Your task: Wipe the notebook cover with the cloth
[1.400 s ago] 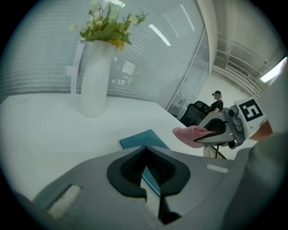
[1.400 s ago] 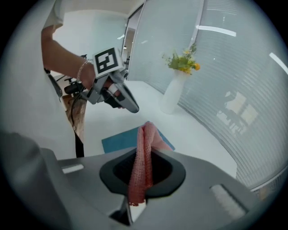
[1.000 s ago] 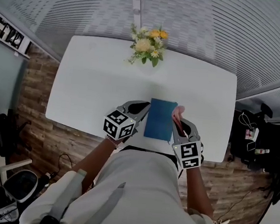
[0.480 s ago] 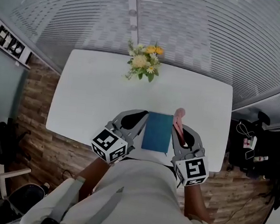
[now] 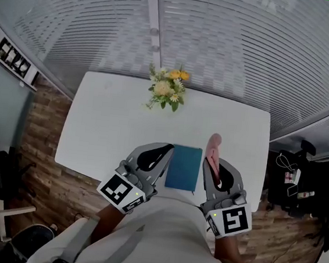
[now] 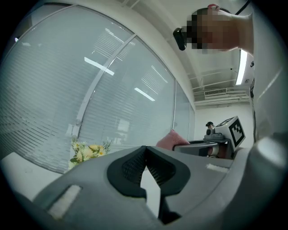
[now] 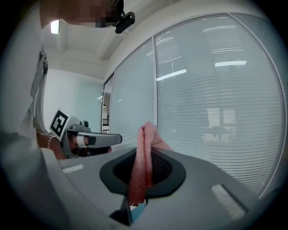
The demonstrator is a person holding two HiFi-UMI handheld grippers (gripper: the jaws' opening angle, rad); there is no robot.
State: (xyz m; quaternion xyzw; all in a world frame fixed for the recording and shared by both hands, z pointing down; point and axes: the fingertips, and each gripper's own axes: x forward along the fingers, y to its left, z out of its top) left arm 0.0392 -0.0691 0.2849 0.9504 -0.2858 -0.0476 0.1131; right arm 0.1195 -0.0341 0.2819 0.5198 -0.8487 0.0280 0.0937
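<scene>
A blue notebook [image 5: 184, 167] lies flat near the front edge of the white table [image 5: 106, 128], between my two grippers. My right gripper [image 5: 213, 152] stands just right of it, tilted up, shut on a pink cloth [image 5: 213, 146] that sticks out past its tips. The right gripper view shows the cloth [image 7: 142, 161] pinched between the jaws, with a sliver of blue below. My left gripper [image 5: 168, 152] rests at the notebook's left edge, its jaws shut with nothing between them [image 6: 145, 152]. From the left gripper view the cloth [image 6: 170, 140] and the other gripper show at the right.
A bunch of yellow and white flowers [image 5: 168, 87] stands at the table's far edge, also in the left gripper view as flowers [image 6: 87, 152]. Glass walls with blinds rise behind the table. The floor is wood, with bags and cables at the right [image 5: 300, 177].
Both grippers have drawn back toward my body and tilted upward. The pink cloth has lifted off the notebook's right edge with the right gripper. The notebook has stayed in place.
</scene>
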